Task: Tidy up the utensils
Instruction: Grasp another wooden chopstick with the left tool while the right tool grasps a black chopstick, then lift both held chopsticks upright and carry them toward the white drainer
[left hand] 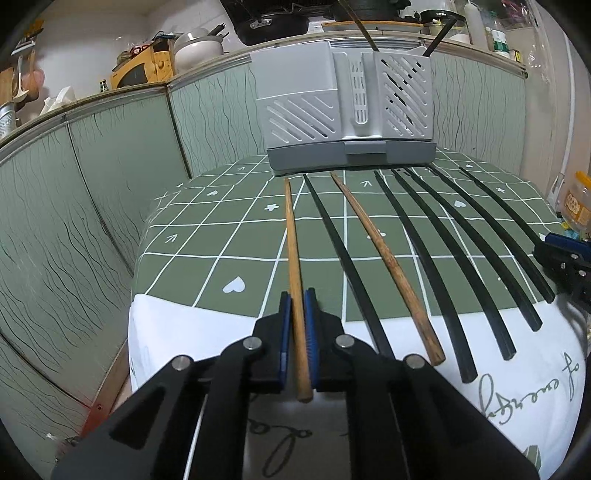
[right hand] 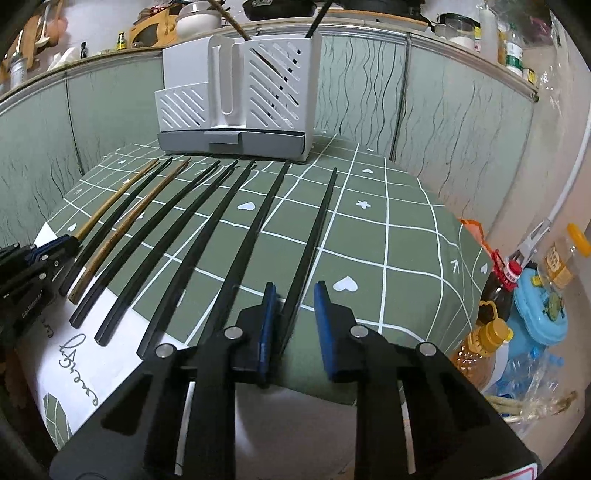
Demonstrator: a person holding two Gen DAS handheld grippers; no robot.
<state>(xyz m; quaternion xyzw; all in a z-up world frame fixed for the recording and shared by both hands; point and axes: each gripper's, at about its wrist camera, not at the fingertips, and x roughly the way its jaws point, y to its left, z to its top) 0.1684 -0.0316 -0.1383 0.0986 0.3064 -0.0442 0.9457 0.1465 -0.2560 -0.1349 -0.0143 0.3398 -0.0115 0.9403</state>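
Observation:
Several chopsticks lie side by side on the green checked tablecloth [left hand: 240, 236], pointing toward a grey utensil holder [left hand: 347, 107] at the back, which holds a wooden and a black stick. My left gripper [left hand: 297, 295] is shut on the leftmost wooden chopstick [left hand: 293, 236], which lies along the table. A second wooden chopstick [left hand: 384, 258] lies among black ones [left hand: 436, 273]. My right gripper [right hand: 295, 290] is open around the rightmost black chopstick [right hand: 314, 236], which lies next to its left finger. The holder [right hand: 236, 99] and left gripper [right hand: 40, 258] also show in the right wrist view.
A green panelled wall [left hand: 92, 192] runs behind and left of the table. A shelf above holds pots and bottles [left hand: 273, 22]. To the right of the table stand oil bottles [right hand: 484, 347] and a blue container [right hand: 543, 314]. The cloth's white printed edge [left hand: 517, 387] hangs at the front.

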